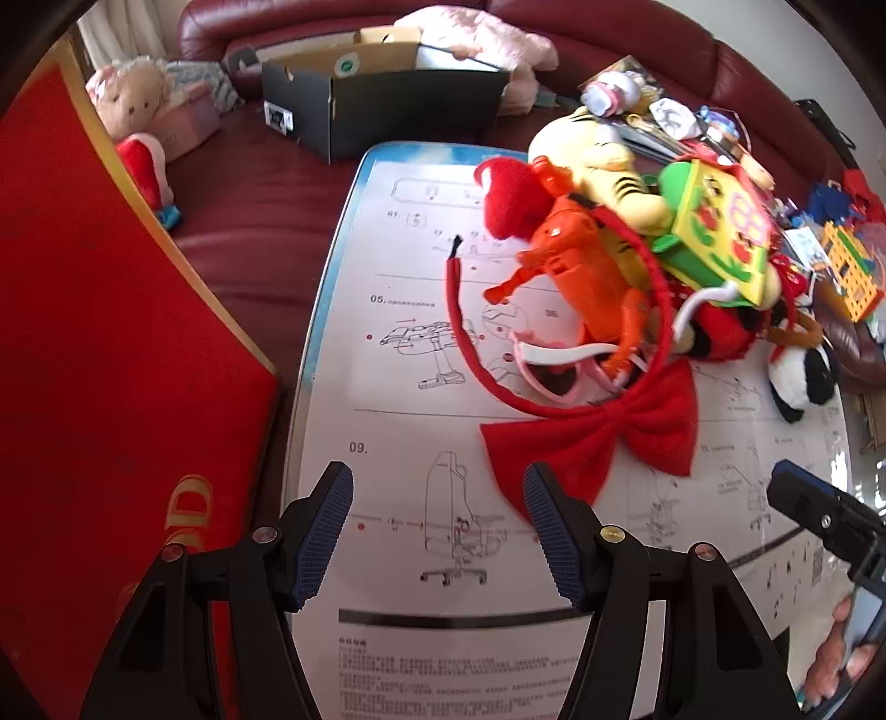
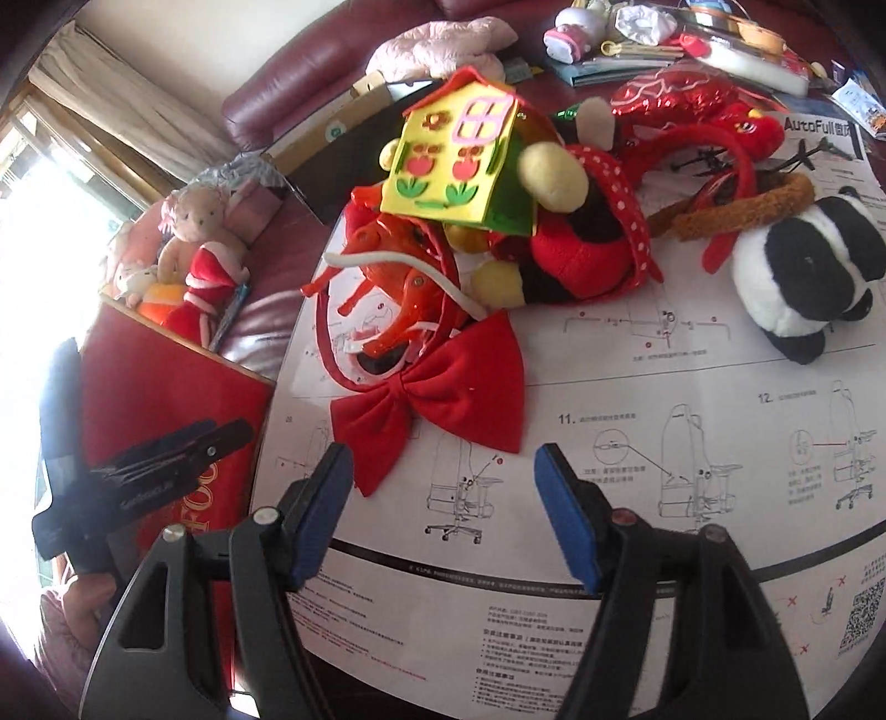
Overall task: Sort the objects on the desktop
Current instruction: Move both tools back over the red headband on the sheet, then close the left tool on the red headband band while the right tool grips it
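Note:
A pile of toys lies on a white instruction sheet (image 1: 387, 343) on the table. Nearest is a red headband with a big red bow (image 1: 620, 432) (image 2: 443, 393). Behind it are an orange plastic toy (image 1: 587, 260) (image 2: 398, 260), a yellow foam house (image 1: 725, 232) (image 2: 459, 160), a yellow striped plush (image 1: 598, 149), a red plush (image 2: 576, 255) and a panda plush (image 2: 797, 277) (image 1: 803, 382). My left gripper (image 1: 437, 526) is open and empty, just short of the bow. My right gripper (image 2: 443, 509) is open and empty, also just before the bow.
A red box (image 1: 111, 387) (image 2: 183, 399) stands left of the table. A dark open cardboard box (image 1: 382, 105) and plush dolls (image 1: 133, 105) sit on the maroon sofa behind. More small toys and books (image 2: 664, 44) lie at the far right.

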`<state>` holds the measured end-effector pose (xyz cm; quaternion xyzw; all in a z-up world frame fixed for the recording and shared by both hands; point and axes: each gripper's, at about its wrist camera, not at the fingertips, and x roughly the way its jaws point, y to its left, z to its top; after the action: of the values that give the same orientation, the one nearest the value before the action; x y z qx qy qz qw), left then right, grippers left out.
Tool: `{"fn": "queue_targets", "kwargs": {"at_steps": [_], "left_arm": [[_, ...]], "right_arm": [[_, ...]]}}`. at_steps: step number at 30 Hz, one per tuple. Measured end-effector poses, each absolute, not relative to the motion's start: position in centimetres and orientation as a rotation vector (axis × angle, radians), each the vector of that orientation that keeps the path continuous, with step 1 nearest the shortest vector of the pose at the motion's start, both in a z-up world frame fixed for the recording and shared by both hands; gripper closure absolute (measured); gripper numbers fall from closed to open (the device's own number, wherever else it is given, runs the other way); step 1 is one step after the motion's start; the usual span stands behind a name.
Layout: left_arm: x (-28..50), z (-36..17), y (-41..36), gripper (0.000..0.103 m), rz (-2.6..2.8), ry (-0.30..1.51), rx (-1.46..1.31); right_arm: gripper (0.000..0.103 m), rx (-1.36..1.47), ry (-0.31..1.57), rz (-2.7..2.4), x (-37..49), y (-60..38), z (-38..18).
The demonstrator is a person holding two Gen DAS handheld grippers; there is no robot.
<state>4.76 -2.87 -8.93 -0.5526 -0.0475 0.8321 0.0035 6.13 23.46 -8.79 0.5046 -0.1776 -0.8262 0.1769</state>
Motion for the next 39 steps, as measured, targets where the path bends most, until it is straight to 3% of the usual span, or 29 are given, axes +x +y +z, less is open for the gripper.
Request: {"fn": "queue_targets", "kwargs": {"at_steps": [5, 9, 10, 26, 29, 30, 31, 33, 39], "left_arm": [[2.2, -10.6, -3.4, 0.038, 2.598, -0.188, -1.756], [0.5, -11.4, -3.3, 0.038, 2.600, -0.193, -1.750], [0.1, -11.5, -3.3, 0.038, 2.600, -0.192, -1.748], [-4.1, -14.3, -2.8, 0.038, 2.618, -0.140, -1.762], [-4.3, -14.4, -2.7, 0.055, 2.607, -0.155, -1.754], [-4.3, -14.5, -2.6, 0.068, 2.594, -0.155, -1.756], [-4.3, -14.7, -2.4, 0.079, 2.581, -0.149, -1.765], [-4.1, -14.8, -2.0, 0.088, 2.565, -0.129, -1.775], [-1.5, -14.5, -0.8, 0.088, 2.528, -0.065, -1.772]], "right_arm": [[0.036, 1.408, -0.488, -2.334, 3.5, 22.1, -9.5], [0.059, 1.427, -0.483, -2.330, 1.0, 21.1, -10.3], [0.061, 1.440, -0.488, -2.324, 0.4, 21.0, -10.6], [0.061, 1.494, -0.513, -2.301, -4.0, 20.6, -12.8], [0.063, 1.491, -0.523, -2.305, -4.6, 20.7, -12.8], [0.066, 1.491, -0.519, -2.310, -4.7, 20.7, -12.8], [0.069, 1.491, -0.509, -2.319, -4.8, 20.6, -12.8], [0.080, 1.506, -0.489, -2.323, -4.8, 20.5, -12.9], [0.086, 1.539, -0.463, -2.291, -3.0, 20.6, -13.2]]}}
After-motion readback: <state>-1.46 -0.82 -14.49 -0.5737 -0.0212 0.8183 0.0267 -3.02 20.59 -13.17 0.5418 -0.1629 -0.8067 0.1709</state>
